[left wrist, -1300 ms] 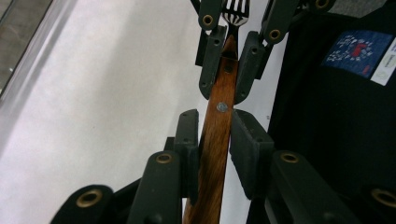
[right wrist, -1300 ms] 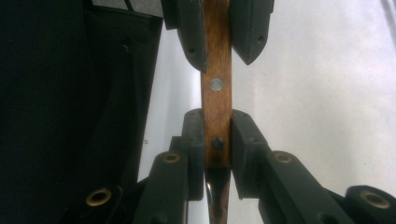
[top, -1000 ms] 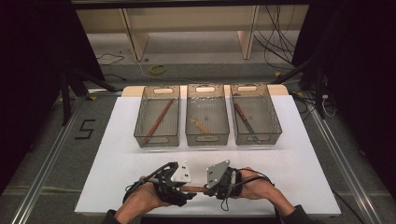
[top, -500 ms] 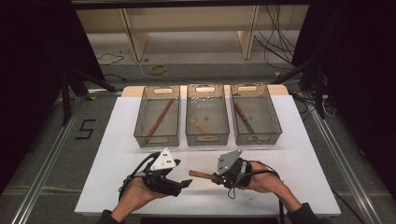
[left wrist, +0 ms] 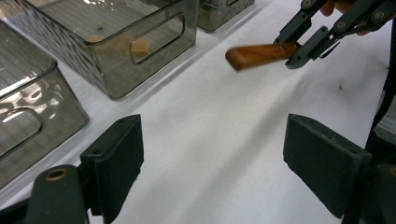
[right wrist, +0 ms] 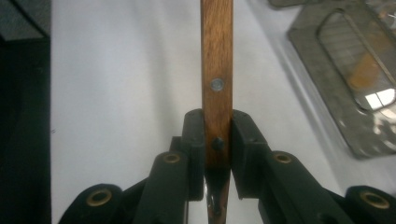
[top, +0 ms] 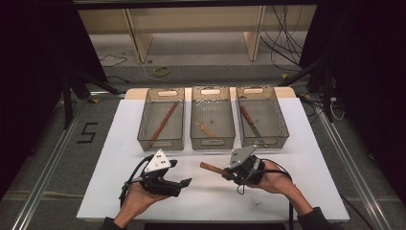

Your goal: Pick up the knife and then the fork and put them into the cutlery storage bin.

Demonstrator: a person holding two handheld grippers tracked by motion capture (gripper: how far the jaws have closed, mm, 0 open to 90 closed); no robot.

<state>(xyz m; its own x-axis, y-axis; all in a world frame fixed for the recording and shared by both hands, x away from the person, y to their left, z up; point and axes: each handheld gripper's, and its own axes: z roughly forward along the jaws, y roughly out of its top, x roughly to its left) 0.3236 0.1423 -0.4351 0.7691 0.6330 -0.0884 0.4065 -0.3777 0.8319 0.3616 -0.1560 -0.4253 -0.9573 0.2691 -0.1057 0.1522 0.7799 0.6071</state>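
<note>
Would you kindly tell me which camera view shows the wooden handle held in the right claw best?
The right gripper view: the wooden handle runs up the middle, rivets sharp, clamped by the right claw. The left gripper view shows the handle's rounded end, slightly blurred, above the table. The high view shows it small, pointing toward the left claw.

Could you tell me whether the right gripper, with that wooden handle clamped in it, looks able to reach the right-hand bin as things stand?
Probably yes. The right gripper holds the wooden handle above bare white table, and the right-hand bin stands open-topped just beyond it with nothing between. The left gripper is off to the side, jaws open.
</note>
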